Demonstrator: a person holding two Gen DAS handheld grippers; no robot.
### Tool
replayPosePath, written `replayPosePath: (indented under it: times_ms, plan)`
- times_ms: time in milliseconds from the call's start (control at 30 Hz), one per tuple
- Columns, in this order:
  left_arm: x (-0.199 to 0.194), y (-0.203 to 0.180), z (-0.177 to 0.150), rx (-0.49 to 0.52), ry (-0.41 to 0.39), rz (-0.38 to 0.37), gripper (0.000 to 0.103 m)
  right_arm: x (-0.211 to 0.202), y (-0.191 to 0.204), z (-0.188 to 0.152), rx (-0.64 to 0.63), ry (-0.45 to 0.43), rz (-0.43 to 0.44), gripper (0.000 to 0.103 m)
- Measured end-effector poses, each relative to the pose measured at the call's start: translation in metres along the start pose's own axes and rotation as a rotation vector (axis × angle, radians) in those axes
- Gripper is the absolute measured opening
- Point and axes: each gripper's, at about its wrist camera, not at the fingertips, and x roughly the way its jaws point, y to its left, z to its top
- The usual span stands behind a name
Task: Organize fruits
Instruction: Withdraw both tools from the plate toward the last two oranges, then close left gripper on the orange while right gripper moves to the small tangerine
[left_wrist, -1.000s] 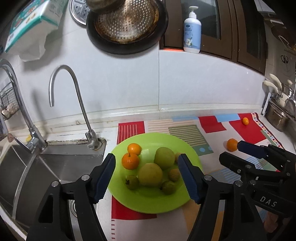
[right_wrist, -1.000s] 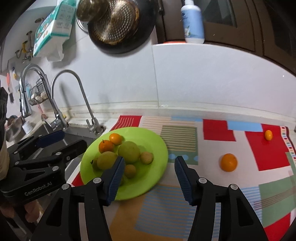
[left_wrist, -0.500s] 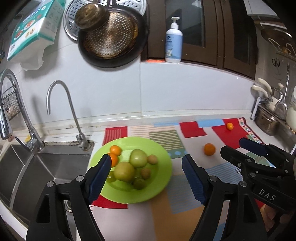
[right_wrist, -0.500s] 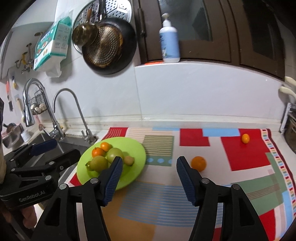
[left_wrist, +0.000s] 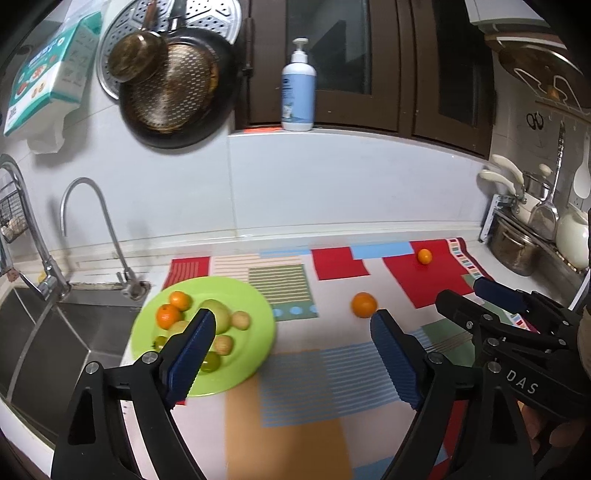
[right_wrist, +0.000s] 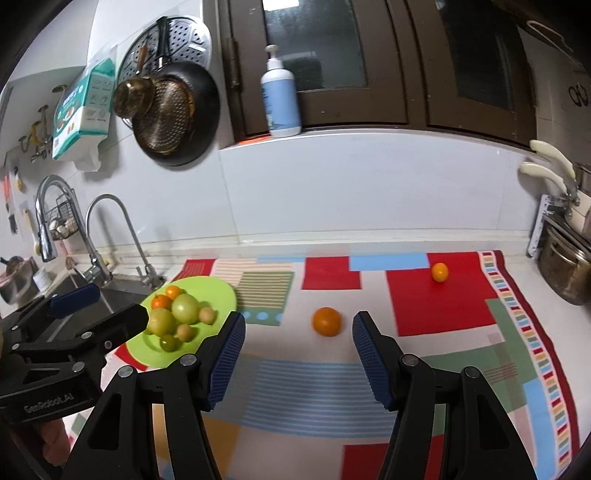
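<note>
Tabletop under a patchwork mat, spreading ahead of both claws; no hazard in the surface itself, though smooth enough to let round fruit roll toward the sink off to the left of the left claw.

Green plate just ahead and left of the left claw, already crowded: two small oranges, several green and pale fruits heaped together. Risk here: another fruit dropped onto the heap, knocking one over the rim, with the sink just beyond. Safer to aim for the bare right part of the plate.

Left claw spread and opening wider, nothing between the pads. Near pad overlapping the plate's fruits in the left wrist view; a careless sweep likely to nudge them.

Right claw spread, empty, pads apart with nothing pinched. Larger orange straight ahead of it, between the lines of its two fingers but well short of the pads, resting on the mat. Likely next target. Possible trouble: closing too early and clipping the fruit's near side, sending it rolling away; or pinching off-centre on a round skin, so that it squirts out.

Small orange further ahead and to the right of the right claw, on a red patch, well apart from everything else; easy to overlook, and a long reach.
</note>
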Motion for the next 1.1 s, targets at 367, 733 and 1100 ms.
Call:
replayPosePath:
  times_ms: [367,733,1100]
  plan:
    - [0.019,-0.049,-0.002,0.006,0.033,-0.010,0.087,-0.005,-0.048,-0.005,-0.007,0.016,-0.019,0.061]
    - [0.060,-0.080,0.003,0.039,0.090,-0.022,0.089,0.012,-0.083,-0.005,-0.011,0.050,-0.012,0.061]
    - [0.122,-0.091,0.005,0.076,0.162,-0.047,0.088,0.059,-0.110,-0.006,0.002,0.114,-0.049,0.061]
